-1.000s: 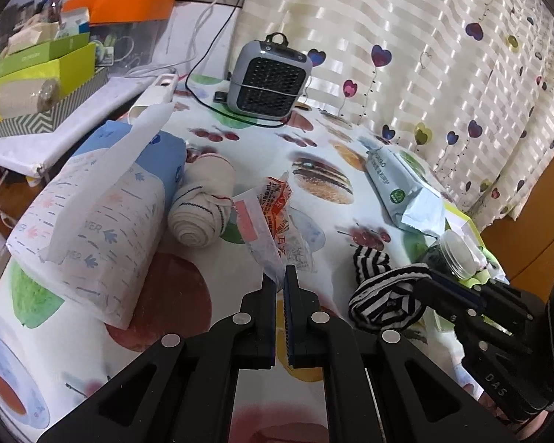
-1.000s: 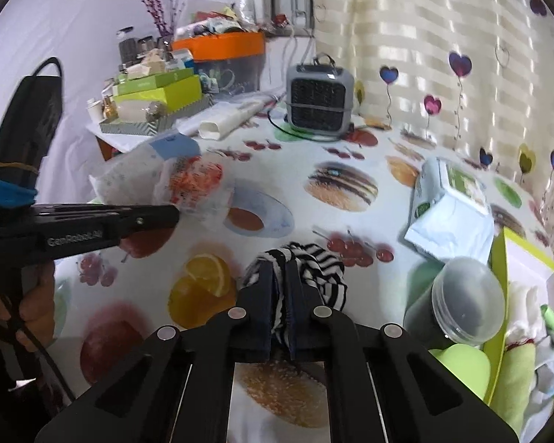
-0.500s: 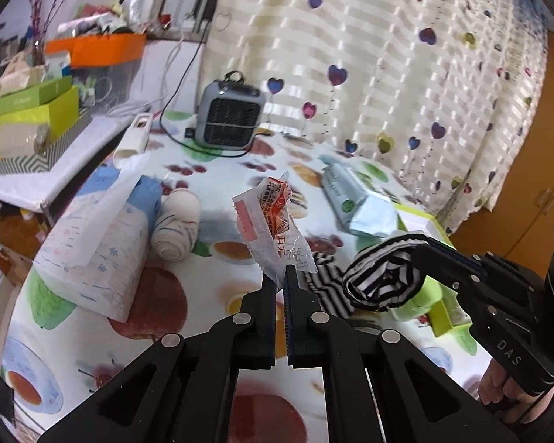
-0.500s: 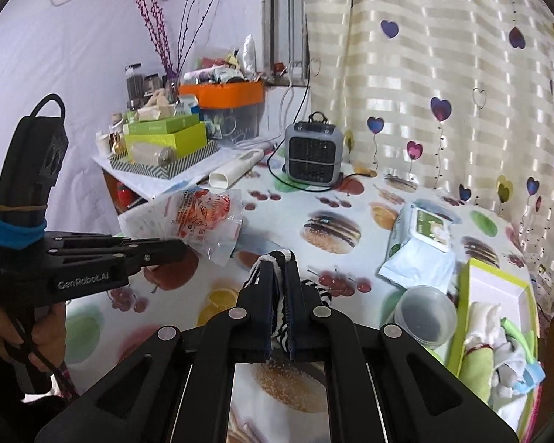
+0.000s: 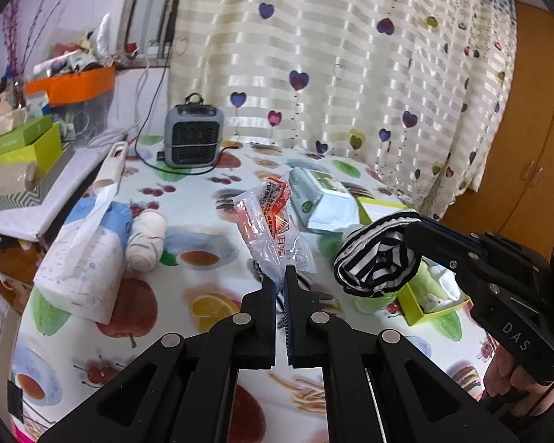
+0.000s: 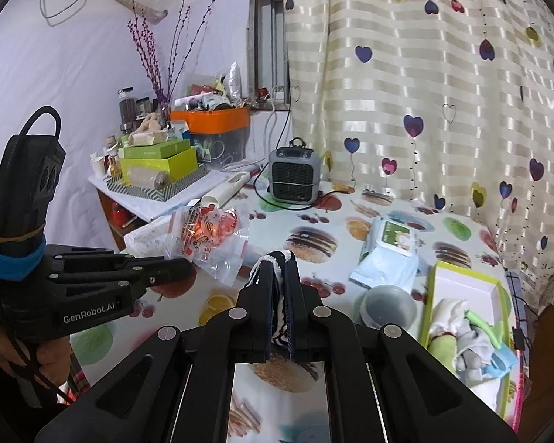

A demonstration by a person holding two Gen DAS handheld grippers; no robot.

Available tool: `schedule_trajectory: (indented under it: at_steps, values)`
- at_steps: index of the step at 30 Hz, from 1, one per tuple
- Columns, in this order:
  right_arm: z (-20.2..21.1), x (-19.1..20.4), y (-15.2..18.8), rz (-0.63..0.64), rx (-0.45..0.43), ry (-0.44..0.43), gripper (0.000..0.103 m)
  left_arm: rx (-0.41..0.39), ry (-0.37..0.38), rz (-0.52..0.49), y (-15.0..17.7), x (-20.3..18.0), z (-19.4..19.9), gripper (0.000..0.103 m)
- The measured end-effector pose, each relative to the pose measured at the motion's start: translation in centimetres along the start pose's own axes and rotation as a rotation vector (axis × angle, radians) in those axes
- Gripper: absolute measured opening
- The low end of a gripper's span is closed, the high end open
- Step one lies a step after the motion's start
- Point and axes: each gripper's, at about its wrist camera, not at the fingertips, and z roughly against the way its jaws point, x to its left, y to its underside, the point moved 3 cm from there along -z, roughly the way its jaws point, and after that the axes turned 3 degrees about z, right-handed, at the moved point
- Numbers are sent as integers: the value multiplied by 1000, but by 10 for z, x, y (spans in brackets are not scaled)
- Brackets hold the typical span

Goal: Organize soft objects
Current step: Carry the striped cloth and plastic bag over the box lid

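Observation:
My left gripper (image 5: 280, 275) is shut on a clear plastic packet with red print (image 5: 273, 221) and holds it up above the table; it also shows in the right wrist view (image 6: 208, 238). My right gripper (image 6: 279, 271) is shut on a black-and-white striped cloth (image 6: 273, 260), lifted off the table; in the left wrist view the cloth (image 5: 376, 254) hangs bunched from the right gripper. A green-rimmed box (image 6: 465, 284) at the right holds several soft items. A rolled white cloth (image 5: 146, 238) lies beside a tissue pack (image 5: 85, 254).
The fruit-print table (image 5: 203, 199) carries a grey heater (image 5: 194, 136) with its cord, a wet-wipes pack (image 5: 321, 199), a lidded round container (image 6: 387, 304) and a white tube (image 5: 110, 164). A cluttered side shelf (image 6: 155, 181) stands at the left. A curtain (image 6: 424, 92) hangs behind.
Both grippers have risen from the table, carrying the packet and the striped cloth higher. The table now looks farther away in both views.

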Motion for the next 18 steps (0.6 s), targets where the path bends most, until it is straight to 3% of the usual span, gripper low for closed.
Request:
schedule_trajectory:
  at_steps: [18]
  values:
    - [26, -64, 7, -108, -14, 82, 6, 24, 82, -89, -13, -60, -23, 4]
